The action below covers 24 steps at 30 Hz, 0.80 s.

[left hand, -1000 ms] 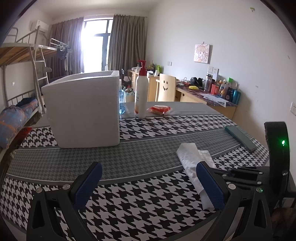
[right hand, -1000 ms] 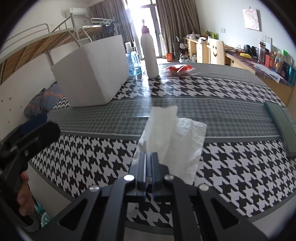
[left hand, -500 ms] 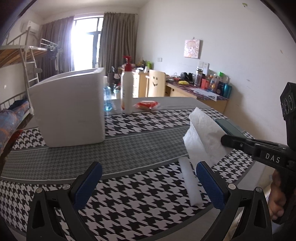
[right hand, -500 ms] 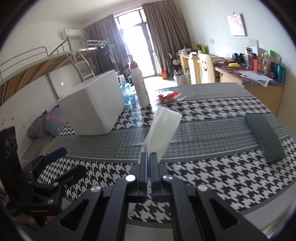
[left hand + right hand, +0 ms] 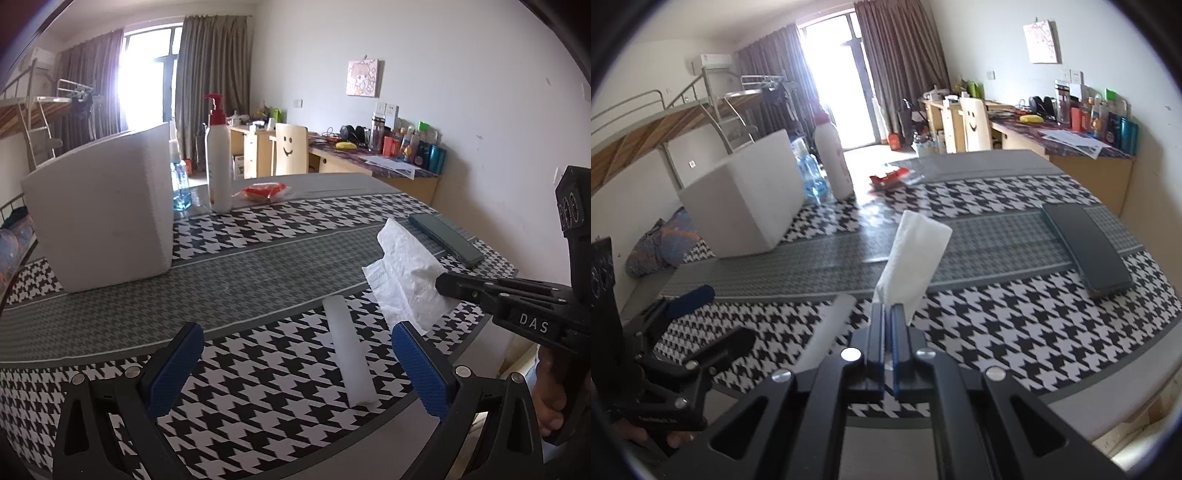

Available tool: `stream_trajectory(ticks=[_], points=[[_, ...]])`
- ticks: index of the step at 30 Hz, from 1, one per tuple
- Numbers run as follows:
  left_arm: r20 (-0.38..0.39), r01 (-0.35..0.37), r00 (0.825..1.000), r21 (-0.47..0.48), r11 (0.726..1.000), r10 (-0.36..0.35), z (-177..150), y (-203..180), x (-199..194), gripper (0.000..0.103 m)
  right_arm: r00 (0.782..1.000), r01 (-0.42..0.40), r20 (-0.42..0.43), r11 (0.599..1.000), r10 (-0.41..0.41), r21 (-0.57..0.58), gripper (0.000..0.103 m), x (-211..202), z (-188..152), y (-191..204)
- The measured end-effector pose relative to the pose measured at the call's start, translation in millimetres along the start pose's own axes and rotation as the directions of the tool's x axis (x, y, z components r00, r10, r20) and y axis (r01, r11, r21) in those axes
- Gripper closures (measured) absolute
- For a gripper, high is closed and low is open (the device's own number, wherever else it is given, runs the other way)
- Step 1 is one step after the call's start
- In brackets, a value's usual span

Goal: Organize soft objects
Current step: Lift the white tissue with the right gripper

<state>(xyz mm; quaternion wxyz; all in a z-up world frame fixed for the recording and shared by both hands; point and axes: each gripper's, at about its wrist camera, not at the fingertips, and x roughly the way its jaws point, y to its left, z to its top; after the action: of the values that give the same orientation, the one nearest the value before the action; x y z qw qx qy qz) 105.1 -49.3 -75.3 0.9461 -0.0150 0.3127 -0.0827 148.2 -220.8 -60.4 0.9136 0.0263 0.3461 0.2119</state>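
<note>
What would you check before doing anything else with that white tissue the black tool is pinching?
1. Right gripper shut on the tissue: ok.
2. Tissue lifted off the houndstooth tablecloth: ok, it hangs in the air.
3. Left gripper free to help: ok, jaws wide open, nothing between them.
4. White foam box reachable, nothing in the way: ok.
5. Box open on top: cannot tell, its top is not visible.
6. Translucent white strip on the cloth accounted for: not ok, it lies loose near the edge.
</note>
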Motion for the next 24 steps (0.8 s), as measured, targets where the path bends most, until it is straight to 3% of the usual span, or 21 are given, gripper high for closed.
stream_trajectory(ticks=[2,6,24], points=[[-0.004,0.004,1.0,0.005,1.0,-0.004,-0.3,-2.0,1.2,0.001,1.0,-0.003,-0.011,1.0,0.003,0.019,0.091,1.2,-2.9,-5.6],[-0.017,0.008,1.0,0.008,1.0,-0.008,-0.7,-5.7,6.2,0.001,1.0,0.015,-0.019,0.999,-0.014,0.046,0.049,1.4,-7.7,-14.8],[-0.11,0.004,0.994,0.023,1.0,-0.001,-8.4,-21.1,41.6,0.003,0.998,0.044,-0.039,0.998,-0.042,0.052,0.049,1.0,-15.6,-28.2]])
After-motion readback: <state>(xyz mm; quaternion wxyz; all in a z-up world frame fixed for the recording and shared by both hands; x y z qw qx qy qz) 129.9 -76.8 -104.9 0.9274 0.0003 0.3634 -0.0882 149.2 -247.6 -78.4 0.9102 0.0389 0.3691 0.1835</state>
